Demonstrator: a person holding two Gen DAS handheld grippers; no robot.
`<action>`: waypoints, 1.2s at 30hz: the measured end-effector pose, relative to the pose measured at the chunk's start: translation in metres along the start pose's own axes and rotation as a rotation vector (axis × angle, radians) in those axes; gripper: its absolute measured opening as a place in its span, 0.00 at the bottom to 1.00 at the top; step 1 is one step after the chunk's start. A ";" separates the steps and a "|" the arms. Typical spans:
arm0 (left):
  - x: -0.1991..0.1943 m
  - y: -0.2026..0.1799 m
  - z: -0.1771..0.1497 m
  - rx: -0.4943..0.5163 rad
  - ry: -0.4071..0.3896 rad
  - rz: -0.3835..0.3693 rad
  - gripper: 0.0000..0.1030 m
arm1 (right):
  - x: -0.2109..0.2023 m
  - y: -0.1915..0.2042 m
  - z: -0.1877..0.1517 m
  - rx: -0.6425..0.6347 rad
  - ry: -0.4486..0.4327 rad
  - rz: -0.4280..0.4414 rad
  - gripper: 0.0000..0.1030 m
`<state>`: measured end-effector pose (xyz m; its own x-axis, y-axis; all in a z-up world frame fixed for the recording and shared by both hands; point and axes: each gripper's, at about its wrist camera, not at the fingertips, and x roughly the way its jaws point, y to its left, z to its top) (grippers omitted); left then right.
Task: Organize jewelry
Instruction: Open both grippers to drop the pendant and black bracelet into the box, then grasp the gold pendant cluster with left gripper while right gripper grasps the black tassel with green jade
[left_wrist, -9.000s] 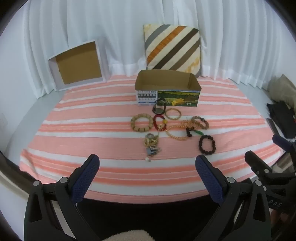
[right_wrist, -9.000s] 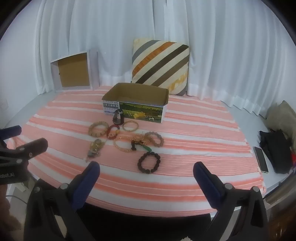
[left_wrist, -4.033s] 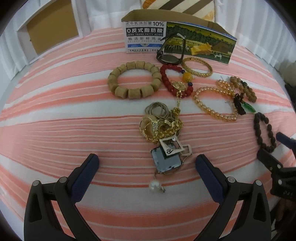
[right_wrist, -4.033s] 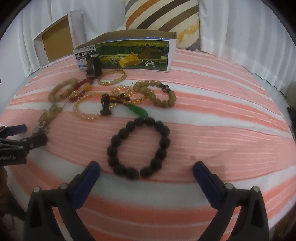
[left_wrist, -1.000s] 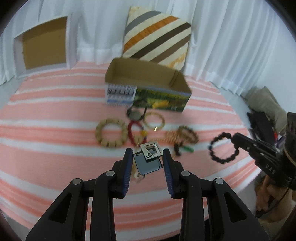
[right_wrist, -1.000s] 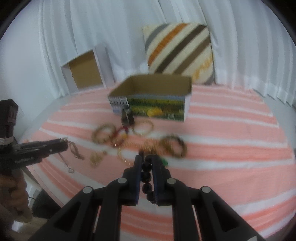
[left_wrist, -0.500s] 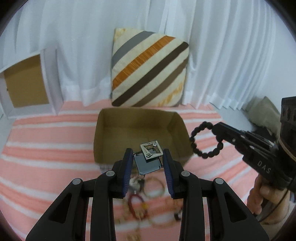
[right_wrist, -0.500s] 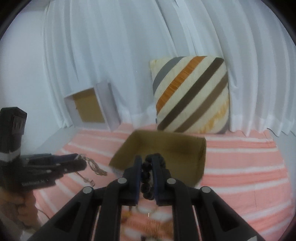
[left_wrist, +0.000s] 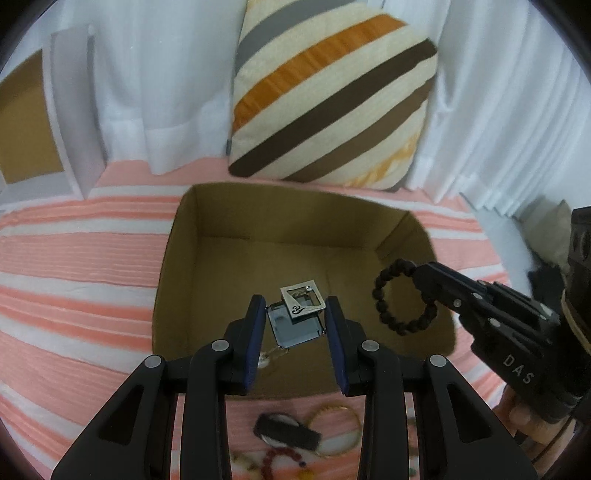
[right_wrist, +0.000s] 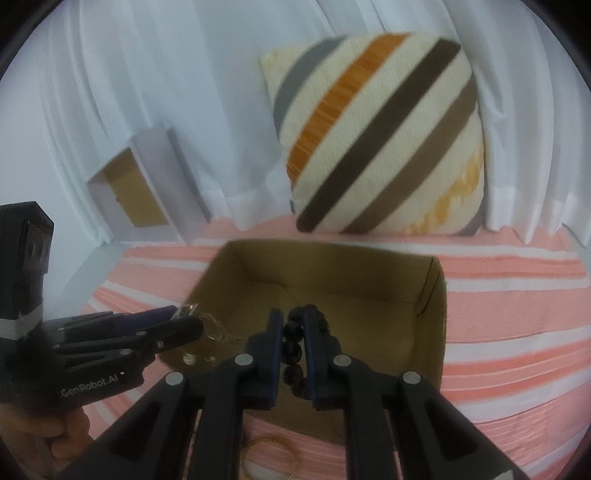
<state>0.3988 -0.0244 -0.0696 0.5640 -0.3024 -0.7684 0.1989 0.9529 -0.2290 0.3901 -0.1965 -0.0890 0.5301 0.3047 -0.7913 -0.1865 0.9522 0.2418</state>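
An open cardboard box (left_wrist: 177, 258) (right_wrist: 432, 295) stands on the striped bed, its inside bare. My left gripper (left_wrist: 296, 314) is shut on a necklace with square pendants (left_wrist: 295, 321) and holds it over the box; from the right wrist view it (right_wrist: 184, 319) comes in from the left, chain (right_wrist: 214, 332) dangling. My right gripper (right_wrist: 293, 328) is shut on a dark bead bracelet (right_wrist: 291, 350) above the box's front part; in the left wrist view the bracelet (left_wrist: 402, 295) hangs from its tip (left_wrist: 424, 277).
A striped pillow (left_wrist: 328, 92) leans on the white curtain behind the box. A white-framed brown board (left_wrist: 26, 118) stands at the back left. Below the box's front wall lie a gold bangle (left_wrist: 332, 428), a dark ring (left_wrist: 284, 435) and a red bead bracelet (left_wrist: 280, 461).
Both grippers have moved forward and lower over the box with their jewelry. The box now fills more of both views; the bracelet hangs inside the box's outline.
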 end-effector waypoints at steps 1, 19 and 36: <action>0.005 0.002 0.002 -0.002 0.004 0.006 0.32 | 0.004 -0.003 -0.001 0.006 0.004 0.002 0.11; -0.014 0.027 -0.028 -0.025 -0.058 0.092 0.83 | 0.005 -0.017 -0.026 0.041 -0.040 -0.079 0.61; -0.086 0.030 -0.163 0.000 -0.076 0.140 0.83 | -0.066 0.001 -0.136 -0.044 -0.042 -0.160 0.61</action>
<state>0.2257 0.0344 -0.1081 0.6456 -0.1670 -0.7452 0.1135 0.9859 -0.1226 0.2427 -0.2179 -0.1130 0.5902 0.1502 -0.7931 -0.1322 0.9873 0.0886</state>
